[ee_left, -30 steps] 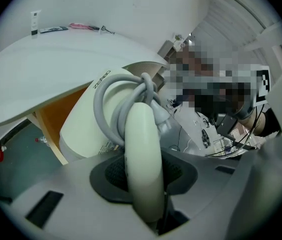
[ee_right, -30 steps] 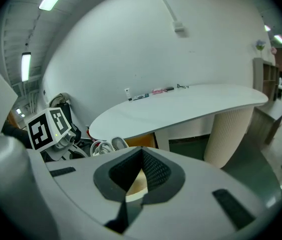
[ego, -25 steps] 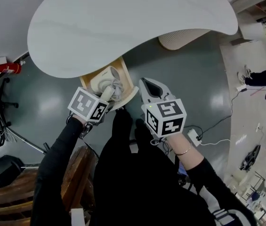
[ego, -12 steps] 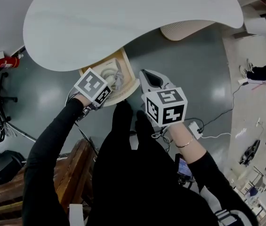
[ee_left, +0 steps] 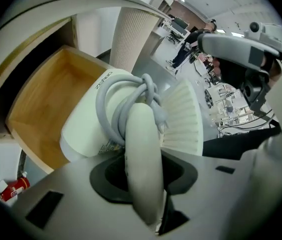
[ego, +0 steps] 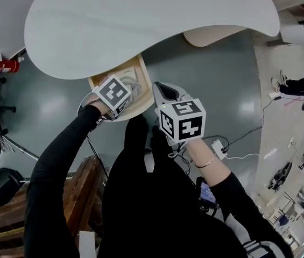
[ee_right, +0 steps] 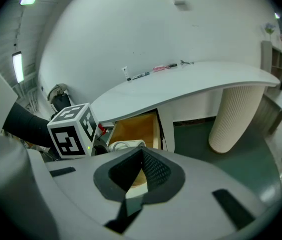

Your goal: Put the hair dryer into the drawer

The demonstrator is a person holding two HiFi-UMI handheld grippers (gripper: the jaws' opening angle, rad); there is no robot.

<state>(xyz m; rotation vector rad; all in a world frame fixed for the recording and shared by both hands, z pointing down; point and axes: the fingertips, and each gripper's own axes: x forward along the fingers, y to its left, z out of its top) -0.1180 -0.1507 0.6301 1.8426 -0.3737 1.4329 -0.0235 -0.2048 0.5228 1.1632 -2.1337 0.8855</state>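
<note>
The white hair dryer, its grey cord wound round it, hangs head-first over the open wooden drawer. My left gripper is shut on the dryer's handle. In the head view the left gripper and its marker cube cover most of the hair dryer inside the drawer under the table edge. My right gripper is shut with nothing in it, just right of the drawer's ribbed front. In the right gripper view the right gripper points at the drawer, where the dryer shows.
The curved white tabletop overhangs the drawer, on a ribbed pedestal. A wooden chair stands at lower left, a red fire extinguisher at far left. A power strip and cables lie on the grey floor at right.
My left gripper has sunk with the hair dryer into the drawer, and its cube now hides most of the dryer. The right gripper has dropped a little and drifted left.
</note>
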